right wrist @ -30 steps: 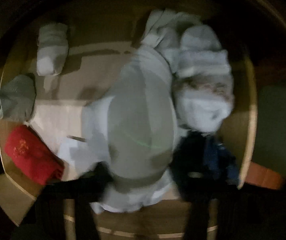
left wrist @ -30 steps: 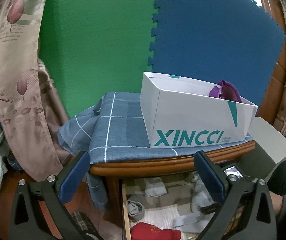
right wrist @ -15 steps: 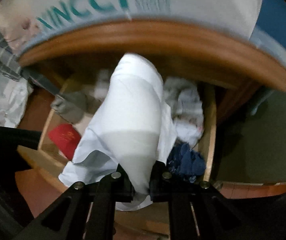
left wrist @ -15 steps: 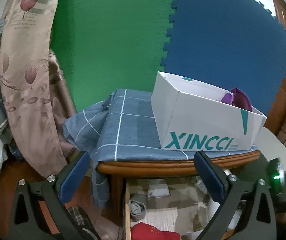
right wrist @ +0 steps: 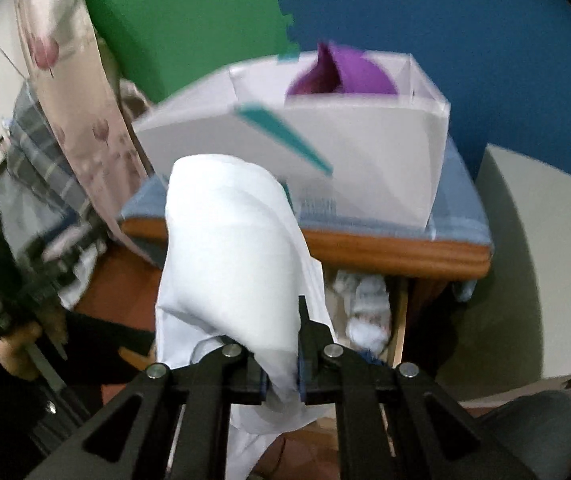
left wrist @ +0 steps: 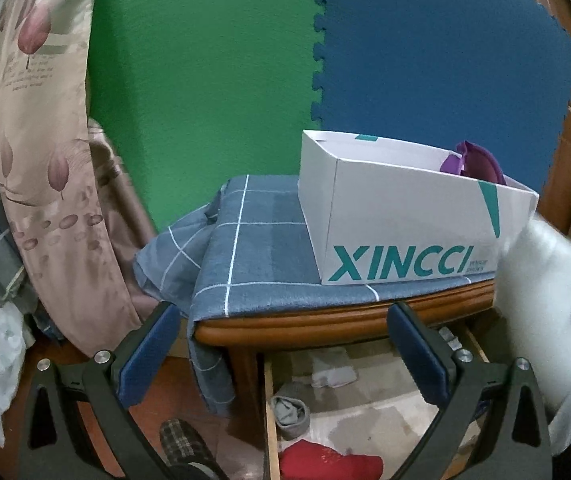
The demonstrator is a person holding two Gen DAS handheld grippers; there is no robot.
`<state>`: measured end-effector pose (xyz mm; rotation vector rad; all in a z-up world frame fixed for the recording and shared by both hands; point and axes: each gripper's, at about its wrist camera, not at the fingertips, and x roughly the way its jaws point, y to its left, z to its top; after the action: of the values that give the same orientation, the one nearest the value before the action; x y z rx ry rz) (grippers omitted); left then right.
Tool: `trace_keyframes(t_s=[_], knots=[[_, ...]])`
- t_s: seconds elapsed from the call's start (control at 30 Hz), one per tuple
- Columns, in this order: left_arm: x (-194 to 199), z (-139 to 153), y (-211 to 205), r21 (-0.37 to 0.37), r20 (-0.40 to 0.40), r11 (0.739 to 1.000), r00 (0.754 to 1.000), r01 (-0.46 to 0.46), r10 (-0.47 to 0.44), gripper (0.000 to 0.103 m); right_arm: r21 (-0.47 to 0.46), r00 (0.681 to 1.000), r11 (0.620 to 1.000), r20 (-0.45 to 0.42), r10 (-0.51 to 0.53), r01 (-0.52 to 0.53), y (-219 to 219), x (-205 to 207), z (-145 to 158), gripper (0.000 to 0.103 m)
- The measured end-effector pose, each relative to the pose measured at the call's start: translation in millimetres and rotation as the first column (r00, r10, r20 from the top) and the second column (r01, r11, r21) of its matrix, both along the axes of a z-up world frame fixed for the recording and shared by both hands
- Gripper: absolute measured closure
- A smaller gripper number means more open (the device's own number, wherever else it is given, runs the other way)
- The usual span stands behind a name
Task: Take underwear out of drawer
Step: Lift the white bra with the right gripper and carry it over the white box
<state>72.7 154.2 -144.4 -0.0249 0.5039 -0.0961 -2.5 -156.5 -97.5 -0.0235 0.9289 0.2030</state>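
The right gripper (right wrist: 281, 376), which a second ago was down inside the open drawer (left wrist: 269, 400) closing over a pale garment, has since risen out of it and now holds that garment in front of the white box (right wrist: 365, 160) on the wooden table (right wrist: 385, 248). Its two fingers are pressed together on a fold of the white underwear (right wrist: 229, 248), which is clear of the drawer, so the removal looks essentially done; only setting it down appears to remain. The underwear is white, soft and smooth, bulging upward above the fingers in a rounded hump, with loose cloth hanging below them. In the left wrist view it shows as a blurred white shape (left wrist: 541, 300) at the right edge, beside the box. The left gripper (left wrist: 285, 344) hangs spread wide and empty, facing the table edge above the drawer.
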Motion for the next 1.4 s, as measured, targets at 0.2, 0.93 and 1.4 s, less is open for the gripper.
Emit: trace_keyframes(t_s=[0.2,0.93,1.4], knots=[[2,-2,-2,0.015,-0.007,1.0,1.0,-0.003,0.003,0.001,-0.008,0.994,1.0,0.106,0.01,-0.009,7,-2,47,0.094],[1,-5,-8,0.039,-0.011,0.999,1.0,0.016,-0.015,0.001,-0.062,0.934,0.997,0.352,0.056,-0.037,44,16,136,0.094],[0,-3,-10,0.039,-0.006,0.999,1.0,0.019,-0.019,0.001,-0.084,0.913,0.994,0.396,0.098,-0.071,69,19,151,0.094]])
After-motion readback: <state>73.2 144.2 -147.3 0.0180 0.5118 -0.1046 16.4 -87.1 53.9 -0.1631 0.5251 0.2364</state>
